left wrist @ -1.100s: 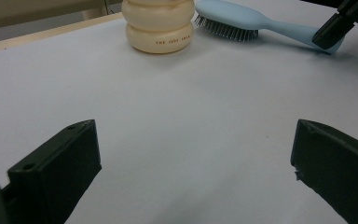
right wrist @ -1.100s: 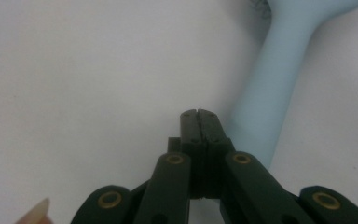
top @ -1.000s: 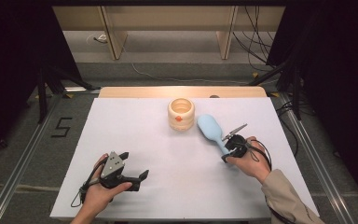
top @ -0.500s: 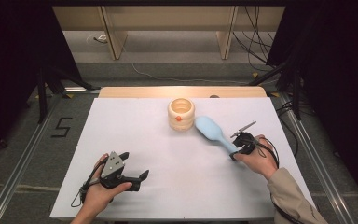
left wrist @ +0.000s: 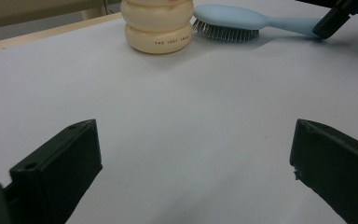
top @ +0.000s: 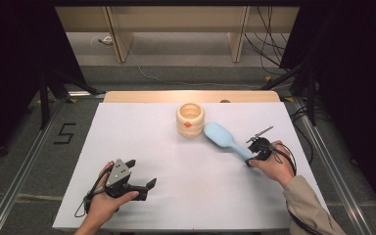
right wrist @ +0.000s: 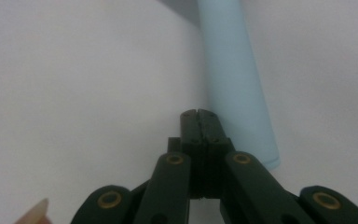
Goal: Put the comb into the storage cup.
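A cream, ribbed, ring-stacked jar [top: 190, 119] stands near the middle of the far edge of the white-topped table [top: 142, 147], open at the top, with a small orange dot on its near side. In the left gripper view small dark capitals run round its lower ring [left wrist: 157, 25]; they begin "THE", and the rest is too small to read. On the floor mat left of the table a dark numeral "5" [top: 65, 133] is marked.

A pale blue plastic hairbrush [top: 224, 138] lies bristles down just right of the jar, its handle running toward the table's right edge. The right gripper [top: 252, 157] has its jaws pressed together with nothing between them; their tips rest at the handle's end, just beside it on its left in the right gripper view [right wrist: 199, 115].

The left gripper [top: 142, 182] rests near the table's near left corner, jaws spread wide over bare table, well apart from jar and brush.
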Tool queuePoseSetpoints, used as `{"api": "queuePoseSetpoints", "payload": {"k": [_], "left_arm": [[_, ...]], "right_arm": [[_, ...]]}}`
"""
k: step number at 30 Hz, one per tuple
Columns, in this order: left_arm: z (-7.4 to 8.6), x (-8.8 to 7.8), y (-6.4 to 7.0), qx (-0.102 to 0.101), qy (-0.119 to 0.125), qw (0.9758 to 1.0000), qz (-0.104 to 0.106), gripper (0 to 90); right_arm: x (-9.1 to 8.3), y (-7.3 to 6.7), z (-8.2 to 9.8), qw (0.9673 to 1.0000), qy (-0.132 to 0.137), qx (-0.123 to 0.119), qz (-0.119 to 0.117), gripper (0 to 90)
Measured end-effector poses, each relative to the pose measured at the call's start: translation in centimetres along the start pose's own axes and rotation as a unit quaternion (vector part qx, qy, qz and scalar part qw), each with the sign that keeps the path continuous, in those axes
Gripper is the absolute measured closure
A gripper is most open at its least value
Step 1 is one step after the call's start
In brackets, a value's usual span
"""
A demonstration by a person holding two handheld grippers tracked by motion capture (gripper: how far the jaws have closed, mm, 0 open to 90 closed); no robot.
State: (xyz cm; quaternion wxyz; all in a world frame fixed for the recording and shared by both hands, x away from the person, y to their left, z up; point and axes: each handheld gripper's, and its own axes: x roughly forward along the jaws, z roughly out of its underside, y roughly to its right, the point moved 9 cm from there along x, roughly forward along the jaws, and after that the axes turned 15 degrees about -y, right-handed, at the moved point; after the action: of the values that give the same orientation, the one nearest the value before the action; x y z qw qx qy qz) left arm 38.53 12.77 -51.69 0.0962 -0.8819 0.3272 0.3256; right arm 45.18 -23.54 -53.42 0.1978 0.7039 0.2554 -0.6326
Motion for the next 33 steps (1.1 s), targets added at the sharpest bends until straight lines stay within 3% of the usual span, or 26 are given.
{"api": "queuePoseSetpoints", "payload": {"k": [6,12,15,20,28,33], "left_arm": [[0.0,0.0,-0.1,0.000,0.000,1.0000,-0.001,1.5],[0.0,0.0,-0.1,-0.001,0.001,1.0000,-0.001,1.5],[0.0,0.0,-0.1,-0.002,0.001,1.0000,-0.001,1.5],[-0.1,0.0,0.1,-0.002,0.000,1.0000,0.001,1.5],[-0.1,0.0,0.1,-0.004,0.002,1.0000,0.000,1.4],[-0.1,0.0,0.1,-0.004,0.001,1.0000,0.001,1.4]], "right_arm": [[-0.1,-0.1,0.0,1.0000,0.002,-0.006,0.001,90.0],[-1.0,-0.8,-0.4,0.9994,0.019,-0.021,-0.017,86.3],[-1.6,-1.0,-0.7,0.9989,0.032,-0.029,-0.015,82.6],[-2.7,-0.8,-1.8,0.9972,0.063,-0.040,-0.006,69.4],[-3.2,0.5,-2.7,0.9964,0.064,-0.054,0.014,47.4],[-3.1,1.2,-3.4,0.9973,0.042,-0.058,0.014,32.4]]}}
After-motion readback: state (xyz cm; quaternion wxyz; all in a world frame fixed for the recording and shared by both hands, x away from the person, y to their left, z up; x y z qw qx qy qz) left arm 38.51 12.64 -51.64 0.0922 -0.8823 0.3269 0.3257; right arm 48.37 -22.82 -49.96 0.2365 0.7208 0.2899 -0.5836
